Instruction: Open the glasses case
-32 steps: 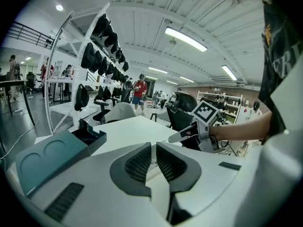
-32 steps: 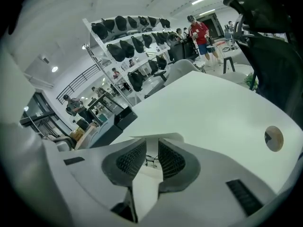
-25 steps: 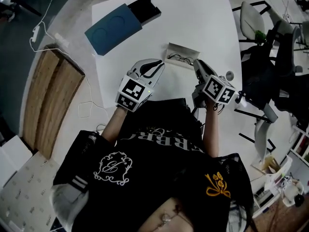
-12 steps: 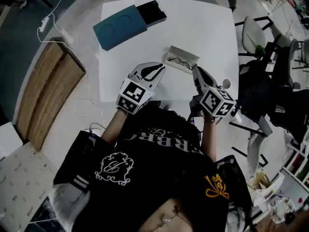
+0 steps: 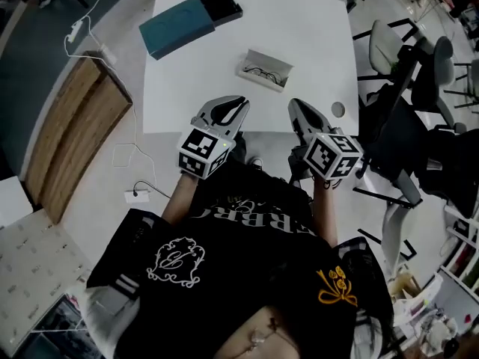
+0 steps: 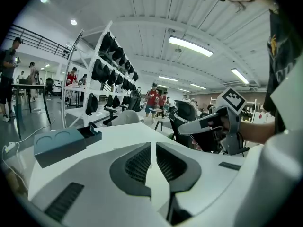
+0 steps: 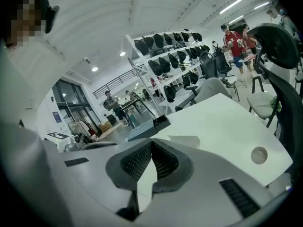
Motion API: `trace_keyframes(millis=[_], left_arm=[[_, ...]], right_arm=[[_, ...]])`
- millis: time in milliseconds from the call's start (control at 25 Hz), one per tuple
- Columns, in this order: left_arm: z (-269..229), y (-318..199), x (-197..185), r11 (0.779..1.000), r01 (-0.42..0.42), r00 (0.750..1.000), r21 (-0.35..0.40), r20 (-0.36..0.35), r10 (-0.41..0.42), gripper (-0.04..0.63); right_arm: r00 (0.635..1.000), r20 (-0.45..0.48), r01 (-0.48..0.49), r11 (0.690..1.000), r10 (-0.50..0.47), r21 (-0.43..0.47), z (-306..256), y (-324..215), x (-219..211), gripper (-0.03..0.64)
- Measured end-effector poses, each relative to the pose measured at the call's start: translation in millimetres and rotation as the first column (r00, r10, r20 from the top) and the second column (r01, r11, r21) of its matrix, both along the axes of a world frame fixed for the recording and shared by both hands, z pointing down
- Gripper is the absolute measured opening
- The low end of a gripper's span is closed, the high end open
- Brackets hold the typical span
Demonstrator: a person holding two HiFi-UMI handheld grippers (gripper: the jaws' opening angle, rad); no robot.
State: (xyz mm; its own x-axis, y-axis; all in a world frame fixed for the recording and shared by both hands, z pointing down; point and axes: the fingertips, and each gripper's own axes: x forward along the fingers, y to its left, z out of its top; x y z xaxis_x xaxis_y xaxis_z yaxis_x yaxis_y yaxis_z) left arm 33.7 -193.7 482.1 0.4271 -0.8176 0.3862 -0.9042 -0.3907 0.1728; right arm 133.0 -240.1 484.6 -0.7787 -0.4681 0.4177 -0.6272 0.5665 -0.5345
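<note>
Right gripper (image 5: 296, 108) shut, empty; left gripper (image 5: 236, 103) all but shut, empty too; both at table's (image 5: 314, 36) near edge. Case (image 5: 264, 69) mid-table, well apart, seemingly open already, glasses (image 5: 260, 71) inside. Check lid first; if closed, pin base, lift lid gently.

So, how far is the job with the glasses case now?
Done, it seems: the glasses case lies open on the white table, with the glasses showing inside. In hand: nothing; the left tool and right tool are shut, empty, apart from the case. Left: nothing visible.
</note>
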Motion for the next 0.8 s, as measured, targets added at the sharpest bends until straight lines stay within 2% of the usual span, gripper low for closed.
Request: trace_keyframes(millis=[160,520,800], left_arm=[[-10,28,26,0.999,0.037,0.999,0.017,-0.007,-0.037,0.046],[-26,74,51,0.994,0.093,0.995,0.049,0.028,-0.094,0.046],[-28,98,79,0.996,0.075,0.996,0.052,0.042,-0.077,0.046]], right_arm=[[0.999,0.012,0.044,0.999,-0.044,0.019,-5,26,18,0.014],[0.987,0.06,0.144,0.987,-0.148,0.069,-15,72,31,0.014],[0.98,0.087,0.171,0.98,-0.18,0.104,-29,99,47,0.014]])
